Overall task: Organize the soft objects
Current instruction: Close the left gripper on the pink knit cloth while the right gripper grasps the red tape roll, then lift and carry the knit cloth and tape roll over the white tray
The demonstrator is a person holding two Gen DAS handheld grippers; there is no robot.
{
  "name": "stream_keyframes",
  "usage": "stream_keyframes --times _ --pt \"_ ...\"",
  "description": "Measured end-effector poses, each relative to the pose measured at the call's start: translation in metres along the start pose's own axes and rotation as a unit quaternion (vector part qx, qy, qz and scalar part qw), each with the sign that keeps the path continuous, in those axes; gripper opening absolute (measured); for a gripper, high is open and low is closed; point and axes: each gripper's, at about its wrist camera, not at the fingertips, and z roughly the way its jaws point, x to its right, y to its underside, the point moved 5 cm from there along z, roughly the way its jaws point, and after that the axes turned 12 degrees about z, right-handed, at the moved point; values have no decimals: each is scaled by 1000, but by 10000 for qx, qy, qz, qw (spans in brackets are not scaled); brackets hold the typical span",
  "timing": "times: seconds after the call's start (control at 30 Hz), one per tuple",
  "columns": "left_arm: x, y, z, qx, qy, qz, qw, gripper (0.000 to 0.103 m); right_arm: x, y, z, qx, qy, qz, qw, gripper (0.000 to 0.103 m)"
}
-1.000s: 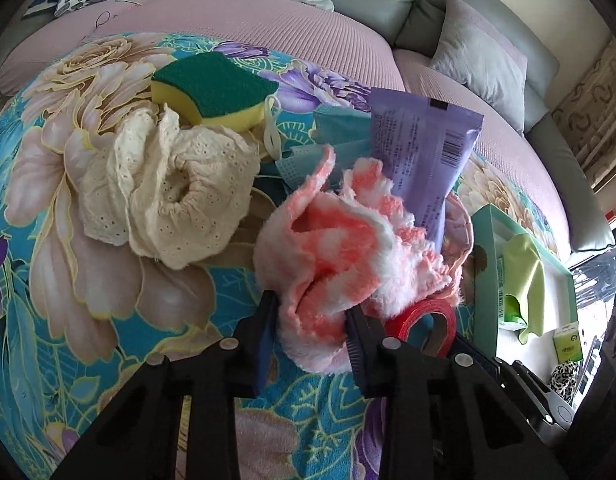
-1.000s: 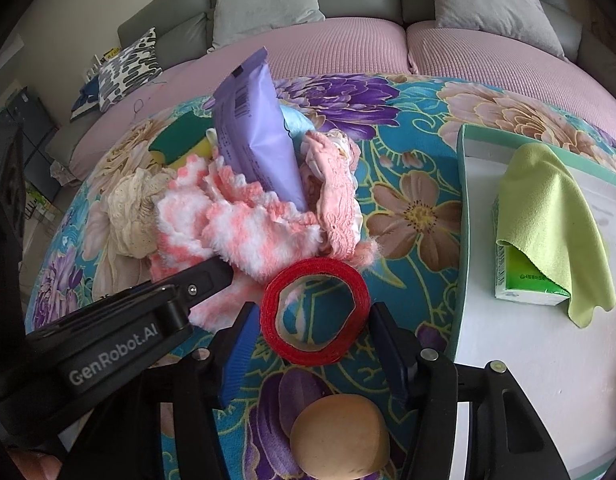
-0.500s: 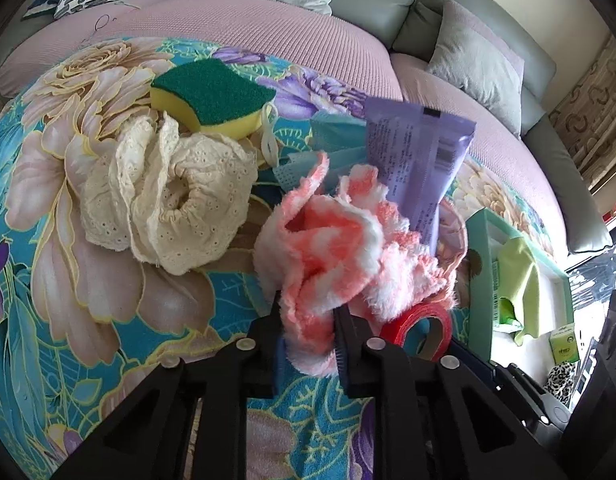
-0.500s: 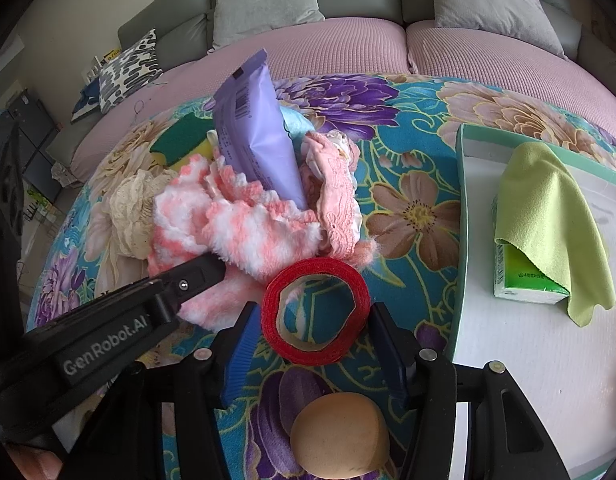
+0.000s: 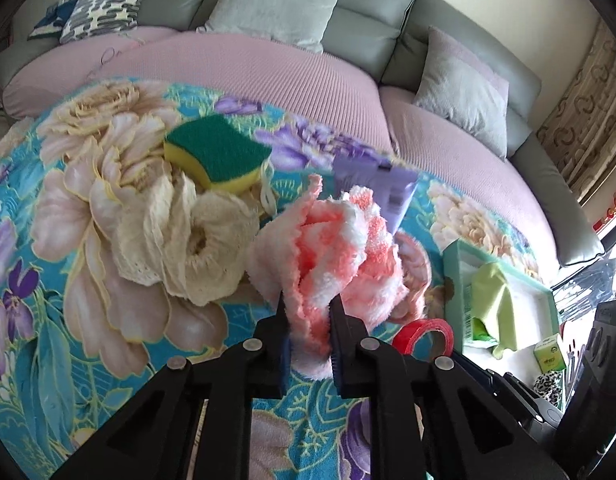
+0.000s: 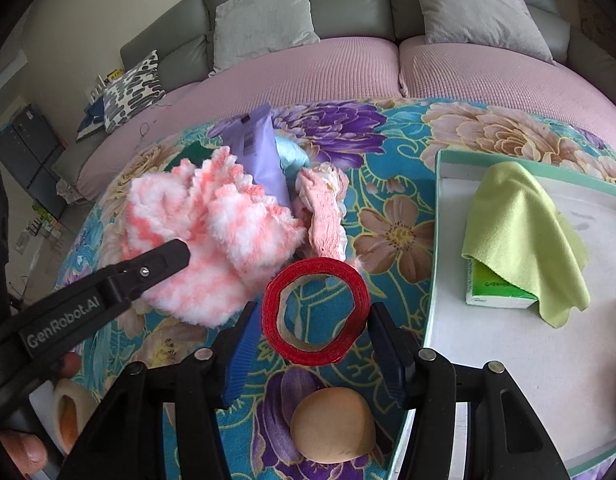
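pink-white towel (image 5: 327, 248): pinched by left gripper (image 5: 308, 344)
right gripper (image 6: 308, 344): spread around red tape ring (image 6: 315, 310), beside towel
right view only: tan ball (image 6: 331, 424)
left view only: sponge (image 5: 216, 152) behind towel

Bright daylight, fisheye-warped dark edges, slight blur

1. Sofa (image 5: 347, 4), grey, at 12 o'clock, with pink seat cover (image 5: 244, 68).
2. Grey cushions (image 6: 260, 16); patterned cushion (image 5: 104, 8) at 11 o'clock.
3. Curtain (image 5: 583, 120), patterned, at 2 o'clock.
4. Wall (image 6: 88, 8), cream.
5. Floral cloth (image 5: 56, 320), teal.
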Motion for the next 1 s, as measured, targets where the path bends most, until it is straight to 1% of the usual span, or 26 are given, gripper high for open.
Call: stream_keyframes --times 0.33,0.4,0.57,0.7,0.87,1.0 --pt "8 -19 -52 728 -4 159 9972 16 2 -8 -29 368 -59 71 9993 58" --pt "10 -21 -58 813 27 182 9965 16 3 -9 -34 425 -64 89 9990 58" --pt "16 -25 -67 943 121 225 9952 16 9 -12 -40 472 16 167 9987 58" --pt "26 -27 -71 1015 239 308 9941 16 20 -17 -53 654 51 287 9974 58" --pt "46 -27 -69 1009 425 490 9928 16 43 -23 -70 866 223 521 9946 58" --pt "67 -26 -62 928 609 698 9914 16 69 -27 -78 963 426 809 9911 58"
